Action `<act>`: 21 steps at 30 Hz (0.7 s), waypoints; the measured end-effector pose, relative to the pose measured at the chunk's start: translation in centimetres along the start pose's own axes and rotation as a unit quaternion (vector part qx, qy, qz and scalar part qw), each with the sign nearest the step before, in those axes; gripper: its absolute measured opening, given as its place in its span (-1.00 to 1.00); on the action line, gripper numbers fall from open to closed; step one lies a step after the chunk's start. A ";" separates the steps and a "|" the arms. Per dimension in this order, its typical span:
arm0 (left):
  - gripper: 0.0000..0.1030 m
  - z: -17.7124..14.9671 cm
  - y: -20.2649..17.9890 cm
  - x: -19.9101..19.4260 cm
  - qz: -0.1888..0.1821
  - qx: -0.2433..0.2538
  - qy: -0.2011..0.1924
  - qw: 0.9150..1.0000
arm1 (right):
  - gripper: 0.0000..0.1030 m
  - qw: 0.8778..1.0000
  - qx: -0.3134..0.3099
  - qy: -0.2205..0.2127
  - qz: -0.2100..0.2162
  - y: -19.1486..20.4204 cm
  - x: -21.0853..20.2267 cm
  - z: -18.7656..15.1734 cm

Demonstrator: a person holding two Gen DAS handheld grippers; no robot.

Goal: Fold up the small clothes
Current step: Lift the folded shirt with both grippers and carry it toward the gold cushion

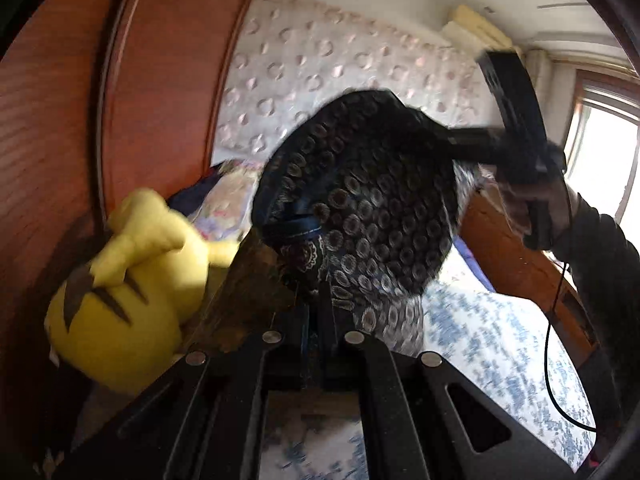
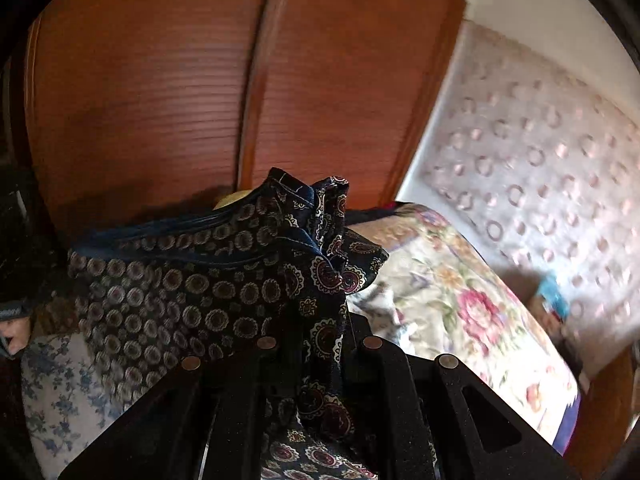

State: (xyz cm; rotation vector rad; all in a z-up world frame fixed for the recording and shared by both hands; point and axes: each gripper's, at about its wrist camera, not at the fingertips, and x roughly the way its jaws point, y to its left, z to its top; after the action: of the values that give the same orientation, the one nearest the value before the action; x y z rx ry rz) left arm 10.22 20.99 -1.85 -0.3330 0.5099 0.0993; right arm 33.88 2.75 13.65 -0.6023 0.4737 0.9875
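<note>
A small dark navy garment with a pale circle print hangs in the air, stretched between both grippers above the bed. My left gripper is shut on its near edge. My right gripper is shut on the other edge, where the cloth bunches up between the fingers. In the left wrist view the right gripper reaches in from the right and pinches the cloth's far corner. The garment sags between the two grips.
A yellow plush toy lies at the left against the wooden headboard. The bed has a blue floral sheet and a rose-print quilt. A padded wall panel is behind. A window is at the right.
</note>
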 end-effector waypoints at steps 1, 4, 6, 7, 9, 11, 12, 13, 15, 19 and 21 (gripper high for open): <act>-0.94 -0.3 0.4 0.2 0.004 -0.004 0.003 1.000 | -0.78 1.000 -0.006 0.003 0.007 0.2 1.2 0.4; -0.94 -1.0 1.4 0.8 0.015 -0.010 0.016 1.000 | -0.77 1.000 -0.018 0.016 0.014 0.8 4.6 1.1; -0.94 -1.4 1.7 1.3 0.019 -0.010 0.025 0.999 | -0.68 1.000 -0.012 0.027 0.003 0.8 6.6 1.3; -0.94 -1.5 1.8 1.4 0.021 -0.010 0.028 0.999 | -0.54 1.000 -0.003 0.030 -0.003 0.5 7.2 1.4; -0.94 -1.6 2.1 1.6 0.023 -0.012 0.032 0.999 | -0.26 0.999 0.026 0.033 -0.026 -0.6 7.8 1.3; -0.94 -1.5 2.2 1.6 0.027 -0.010 0.033 0.999 | 0.02 0.997 0.055 0.023 -0.043 -1.8 7.5 1.0; -0.94 -1.4 2.3 1.7 0.029 -0.009 0.033 0.999 | 0.03 0.997 0.065 0.016 -0.049 -1.8 7.2 0.7; -0.94 -1.3 2.4 1.7 0.029 -0.009 0.034 0.999 | 0.04 0.996 0.072 0.011 -0.051 -2.0 6.8 0.1; -0.94 -1.3 2.5 1.8 0.030 -0.007 0.036 0.999 | 0.04 0.996 0.080 0.013 -0.037 -2.1 6.5 -1.5; -0.94 -1.1 2.7 1.9 0.038 -0.002 0.039 0.999 | 0.04 0.993 0.114 0.037 0.001 -2.6 7.8 -4.8; -0.94 -1.0 2.4 1.9 0.046 0.007 0.042 0.998 | 0.04 0.990 0.131 0.048 0.009 -2.6 9.0 -6.1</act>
State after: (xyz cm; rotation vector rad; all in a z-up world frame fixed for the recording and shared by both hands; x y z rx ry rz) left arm 10.98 22.93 -4.30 -0.3004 0.6089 0.1720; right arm 39.84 3.23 4.18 -0.4103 0.6841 0.8975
